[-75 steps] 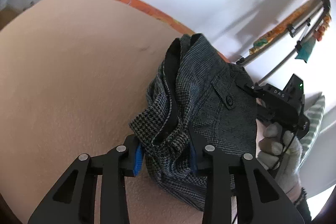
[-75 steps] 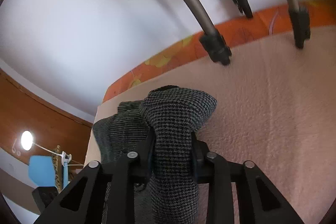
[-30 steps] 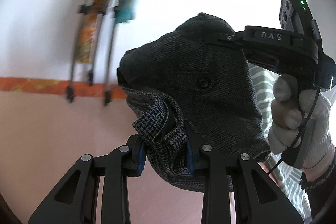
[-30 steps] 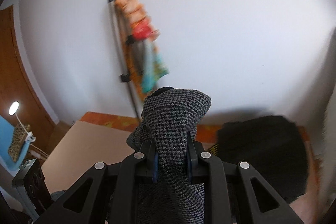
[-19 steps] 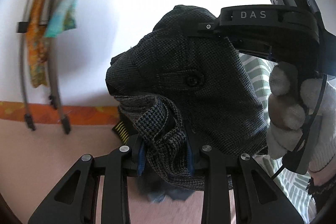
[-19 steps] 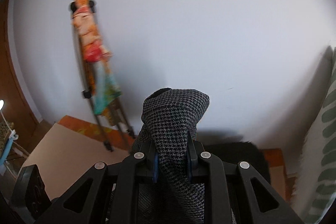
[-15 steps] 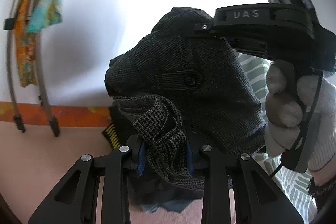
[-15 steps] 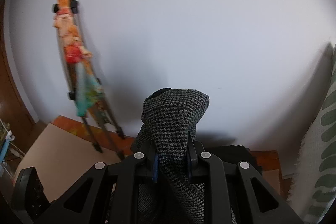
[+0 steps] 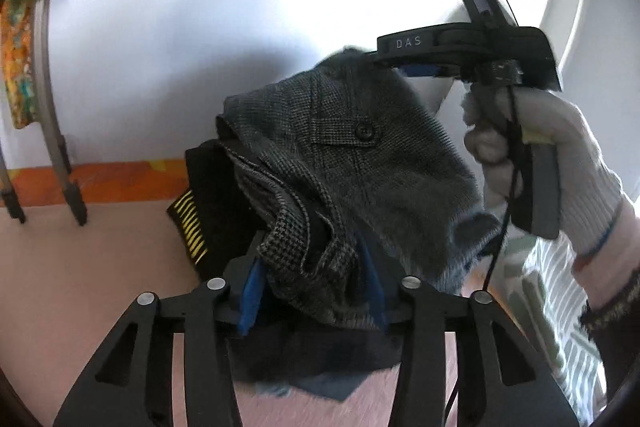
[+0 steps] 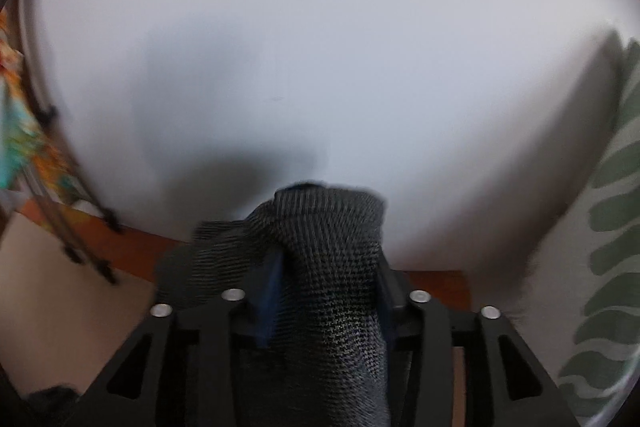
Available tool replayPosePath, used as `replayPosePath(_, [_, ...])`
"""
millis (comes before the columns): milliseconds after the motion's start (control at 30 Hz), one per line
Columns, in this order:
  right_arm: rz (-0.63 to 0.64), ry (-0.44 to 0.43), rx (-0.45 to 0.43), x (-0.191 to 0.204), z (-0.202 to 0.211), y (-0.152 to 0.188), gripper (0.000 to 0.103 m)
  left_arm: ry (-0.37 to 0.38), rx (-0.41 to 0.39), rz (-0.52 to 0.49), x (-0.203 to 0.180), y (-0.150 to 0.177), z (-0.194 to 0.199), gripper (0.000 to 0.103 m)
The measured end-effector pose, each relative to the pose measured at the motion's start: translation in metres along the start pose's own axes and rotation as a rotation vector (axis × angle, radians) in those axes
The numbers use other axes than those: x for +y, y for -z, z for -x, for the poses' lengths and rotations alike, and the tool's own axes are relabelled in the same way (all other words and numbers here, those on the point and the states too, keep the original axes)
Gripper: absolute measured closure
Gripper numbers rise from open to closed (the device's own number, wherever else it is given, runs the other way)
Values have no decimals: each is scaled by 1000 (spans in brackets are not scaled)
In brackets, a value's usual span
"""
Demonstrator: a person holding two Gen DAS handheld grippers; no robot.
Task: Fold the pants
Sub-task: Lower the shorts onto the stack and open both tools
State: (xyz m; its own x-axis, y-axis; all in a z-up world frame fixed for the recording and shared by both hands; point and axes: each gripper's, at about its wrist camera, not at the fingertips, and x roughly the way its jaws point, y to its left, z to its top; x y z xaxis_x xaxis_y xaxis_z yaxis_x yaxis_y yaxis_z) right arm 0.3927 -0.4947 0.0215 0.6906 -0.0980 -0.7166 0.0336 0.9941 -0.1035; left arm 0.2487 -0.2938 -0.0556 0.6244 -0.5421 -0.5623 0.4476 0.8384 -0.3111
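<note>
You can read one marking only — the pale capitals "DAS" on the black body of the right gripper (image 9: 404,67), seen from your left wrist camera. The yellow stripes on the black folded cloth (image 9: 208,203) behind the pants (image 9: 360,179) form no letters you could make out — and your right wrist view is blurred, with nothing legible.

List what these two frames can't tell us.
- Pants legs: left wrist view, hidden below the left gripper.
- Dark item with yellow stripes: mostly behind the pants.
- Right wrist view: motion-blurred; pants fill the right gripper, hiding what lies below.
</note>
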Motion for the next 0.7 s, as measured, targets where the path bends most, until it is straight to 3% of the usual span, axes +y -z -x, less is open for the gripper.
replayPosePath(67, [-29, 41, -17, -6, 4, 2, 43, -22, 0, -11, 2, 6, 13, 50])
replayPosePath(200, [-67, 50, -54, -8, 27, 5, 41, -38, -29, -17, 5, 7, 41, 50])
replayPosePath(400, [-92, -19, -114, -2, 77, 25, 40, -59, -50, -50, 13, -2, 61, 50])
replayPosePath(700, [-121, -23, -166, 15, 154, 78, 27, -80, -64, -74, 16, 0, 105, 50])
